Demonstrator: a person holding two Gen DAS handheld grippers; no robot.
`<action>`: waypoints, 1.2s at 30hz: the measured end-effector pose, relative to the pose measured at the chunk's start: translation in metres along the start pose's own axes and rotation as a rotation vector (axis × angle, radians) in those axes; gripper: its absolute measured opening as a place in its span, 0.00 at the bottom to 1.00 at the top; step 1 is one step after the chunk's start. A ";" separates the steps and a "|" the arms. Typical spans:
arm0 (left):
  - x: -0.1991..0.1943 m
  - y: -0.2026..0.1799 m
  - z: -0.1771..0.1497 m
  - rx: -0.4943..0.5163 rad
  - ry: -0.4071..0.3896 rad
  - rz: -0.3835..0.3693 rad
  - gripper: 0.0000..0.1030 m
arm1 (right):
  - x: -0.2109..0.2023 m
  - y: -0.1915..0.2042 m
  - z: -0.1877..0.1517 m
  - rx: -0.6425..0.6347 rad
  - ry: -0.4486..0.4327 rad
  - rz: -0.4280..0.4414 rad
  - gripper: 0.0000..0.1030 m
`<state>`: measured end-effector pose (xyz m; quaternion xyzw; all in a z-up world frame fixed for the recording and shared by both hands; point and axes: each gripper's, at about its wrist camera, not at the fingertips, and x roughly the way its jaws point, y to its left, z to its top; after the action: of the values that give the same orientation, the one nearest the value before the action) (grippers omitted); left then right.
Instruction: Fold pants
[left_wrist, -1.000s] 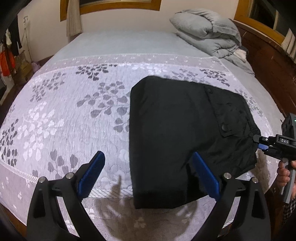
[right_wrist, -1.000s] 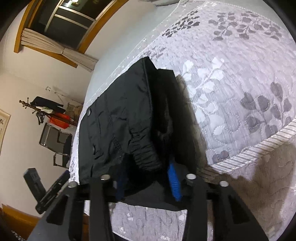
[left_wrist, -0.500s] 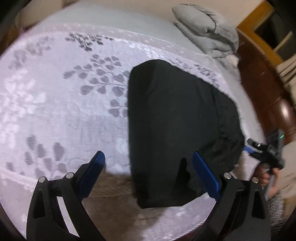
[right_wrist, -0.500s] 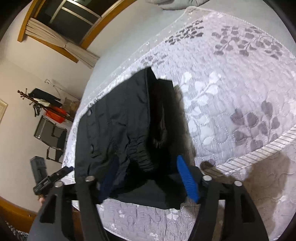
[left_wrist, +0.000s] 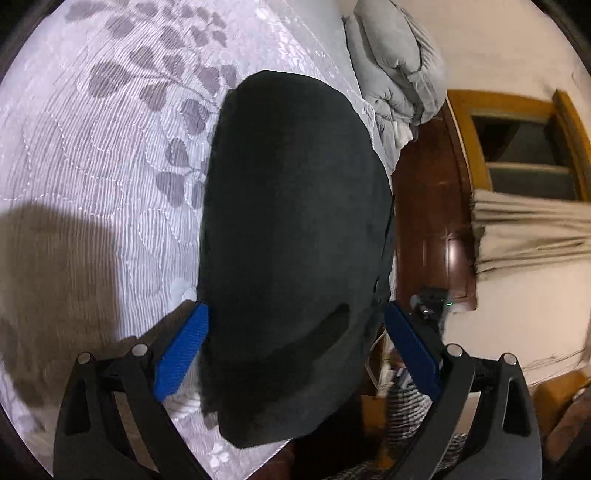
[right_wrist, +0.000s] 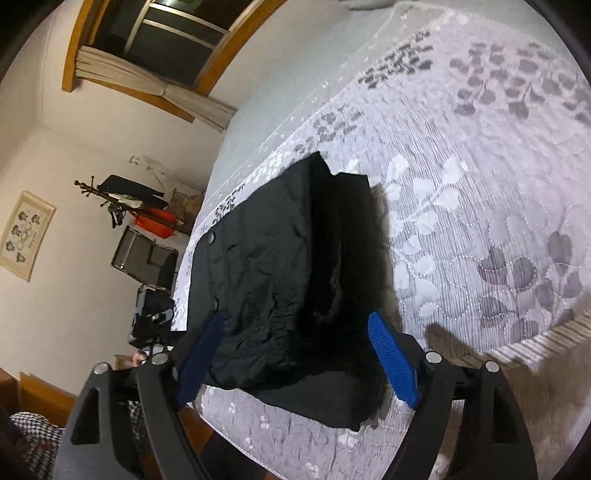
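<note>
The black pants (left_wrist: 295, 229) lie folded into a compact stack on the bed's patterned quilt (left_wrist: 103, 155). My left gripper (left_wrist: 295, 350) is open, its blue pads either side of the stack's near end, close over the fabric. In the right wrist view the pants (right_wrist: 273, 266) show the elastic waistband and a snap button facing me. My right gripper (right_wrist: 295, 362) is open, its pads straddling the waistband end without pinching it. The right gripper (left_wrist: 430, 306) shows small at the stack's far right in the left wrist view.
A folded grey duvet (left_wrist: 399, 74) lies at the head of the bed beside the dark wooden headboard (left_wrist: 424, 221). The bed's edge (right_wrist: 258, 443) runs just under my right gripper. A coat rack (right_wrist: 110, 195) and a folding chair (right_wrist: 144, 258) stand beyond the bed.
My right gripper opened and let go of the waistband, which now lies on the stack. My left gripper dropped low and tilted in close over the pants' near end.
</note>
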<state>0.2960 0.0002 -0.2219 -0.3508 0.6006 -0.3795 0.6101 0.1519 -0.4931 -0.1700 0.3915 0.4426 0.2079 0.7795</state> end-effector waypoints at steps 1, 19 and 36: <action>0.003 0.001 0.001 0.002 0.010 -0.002 0.93 | 0.002 -0.003 0.002 0.004 0.007 0.018 0.81; 0.079 -0.035 0.007 0.072 0.249 0.038 0.97 | 0.047 -0.038 0.014 -0.007 0.142 0.028 0.95; 0.102 -0.044 0.005 -0.016 0.257 0.026 0.97 | 0.075 -0.054 0.026 0.060 0.175 0.192 0.68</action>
<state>0.2986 -0.1113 -0.2303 -0.2963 0.6812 -0.4086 0.5302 0.2115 -0.4867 -0.2445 0.4355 0.4753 0.3018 0.7024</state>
